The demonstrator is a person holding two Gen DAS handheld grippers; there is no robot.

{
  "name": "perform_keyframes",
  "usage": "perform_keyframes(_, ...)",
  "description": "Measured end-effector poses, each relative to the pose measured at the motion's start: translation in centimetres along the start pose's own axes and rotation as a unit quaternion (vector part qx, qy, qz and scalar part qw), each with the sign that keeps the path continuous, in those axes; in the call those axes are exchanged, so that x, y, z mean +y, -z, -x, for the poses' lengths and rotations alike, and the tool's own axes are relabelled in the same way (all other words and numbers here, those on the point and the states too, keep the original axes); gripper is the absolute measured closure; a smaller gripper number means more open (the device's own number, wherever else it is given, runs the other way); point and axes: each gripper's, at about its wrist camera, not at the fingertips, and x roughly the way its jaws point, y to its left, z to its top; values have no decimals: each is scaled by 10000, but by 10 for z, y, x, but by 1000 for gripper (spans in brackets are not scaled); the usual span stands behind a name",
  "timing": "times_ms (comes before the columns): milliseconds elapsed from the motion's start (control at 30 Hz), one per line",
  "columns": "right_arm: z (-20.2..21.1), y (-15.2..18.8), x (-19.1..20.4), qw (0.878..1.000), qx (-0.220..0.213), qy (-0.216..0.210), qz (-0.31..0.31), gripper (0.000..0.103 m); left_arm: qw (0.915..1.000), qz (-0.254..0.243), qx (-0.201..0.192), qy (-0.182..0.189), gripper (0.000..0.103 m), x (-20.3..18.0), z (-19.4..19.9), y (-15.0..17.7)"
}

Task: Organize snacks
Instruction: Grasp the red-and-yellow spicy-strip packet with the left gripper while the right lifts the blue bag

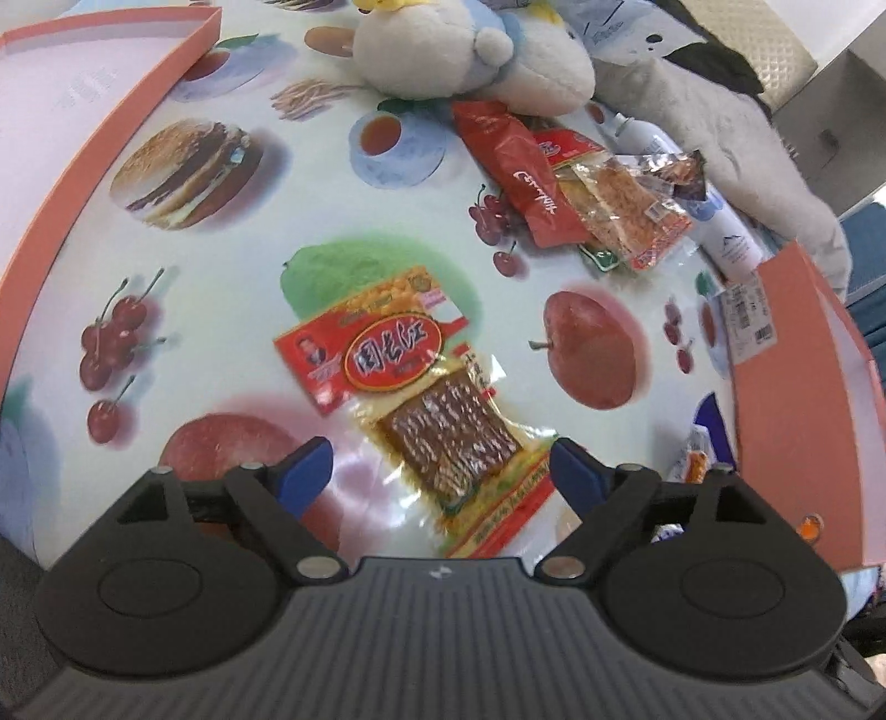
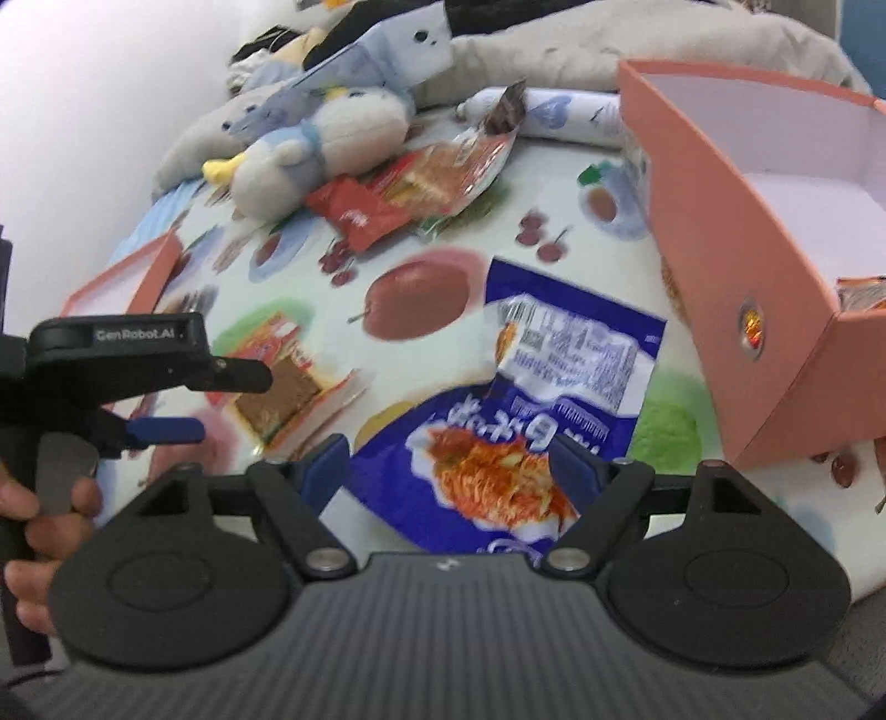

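Note:
A red and yellow packet of brown dried tofu (image 1: 421, 399) lies flat on the fruit-print tablecloth. My left gripper (image 1: 443, 471) is open, its blue fingertips on either side of the packet's near end; it also shows from the side in the right wrist view (image 2: 166, 399). A blue noodle packet (image 2: 531, 421) lies in front of my right gripper (image 2: 451, 471), which is open with its jaws astride the packet's near part. A pile of red and clear snack packets (image 1: 570, 188) lies at the back, also seen in the right wrist view (image 2: 421, 188).
An orange box (image 2: 736, 277) with a white inside stands at the right, a snack inside its near corner. An orange lid (image 1: 99, 138) lies at the far left. Plush toys (image 1: 470, 50) and a white bottle (image 1: 720, 221) crowd the back edge.

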Motion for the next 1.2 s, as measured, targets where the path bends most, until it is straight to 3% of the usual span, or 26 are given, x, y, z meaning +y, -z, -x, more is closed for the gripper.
perform_keyframes(133, -1, -4, 1, 9987, -208, 455, -56, 22, 9995, 110, 214, -217, 13, -5, -14, -10)
perform_keyframes(367, -28, -6, -14, 9941, 102, 1014, -358, 22, 9979, -13, 317, -560, 12, -19, -24, -24)
perform_keyframes(500, -42, -7, -11, 9951, 390, 911, -36, 22, 9976, 125, 386, -561, 11, -16, -27, -26)
perform_keyframes(633, -52, -10, -3, 9956, 410, 744, 390, 21, 9971, 235, 413, -586, 10, -17, -29, -30)
perform_keyframes(800, -60, -13, 16, 9909, 462, 596, 1114, 34, 9969, 42, 488, -610, 7, -25, -36, -32)
perform_keyframes(1200, -50, -3, 23, 9948, 535, -172, 853, 53, 9946, -536, 558, -686, 1, -38, -43, -22)
